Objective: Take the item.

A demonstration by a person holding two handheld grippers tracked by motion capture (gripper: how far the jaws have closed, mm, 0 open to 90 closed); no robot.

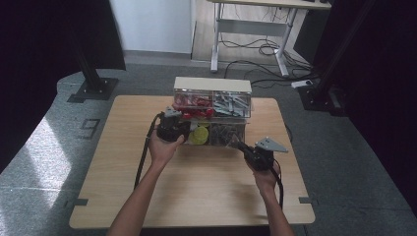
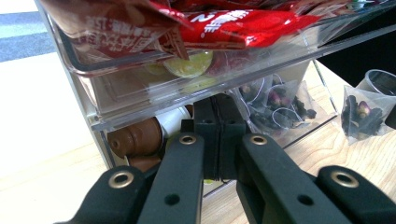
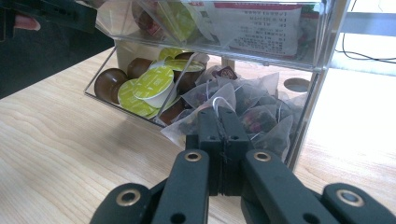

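Observation:
A clear organizer (image 1: 211,84) stands at the table's far middle. Its lower drawer (image 3: 100,77) is pulled out; it holds brown capsules with yellow-green lids (image 3: 147,86) (image 2: 135,137) and mesh tea bags (image 3: 261,116) (image 2: 275,105). My left gripper (image 1: 186,133) (image 2: 219,116) is shut, its tips against the drawer's left front under the upper drawer; whether they pinch the wall I cannot tell. My right gripper (image 1: 237,144) (image 3: 219,114) is shut on one tea bag (image 3: 184,123) (image 2: 364,112) at the drawer's right front, just above the table.
The upper drawer holds red packets (image 2: 224,23) (image 1: 192,102) and grey packets (image 1: 231,103). Bare wooden table (image 1: 196,191) spreads toward me. Behind the table are a desk (image 1: 255,24) with floor cables and two black stand bases (image 1: 93,89) (image 1: 319,96).

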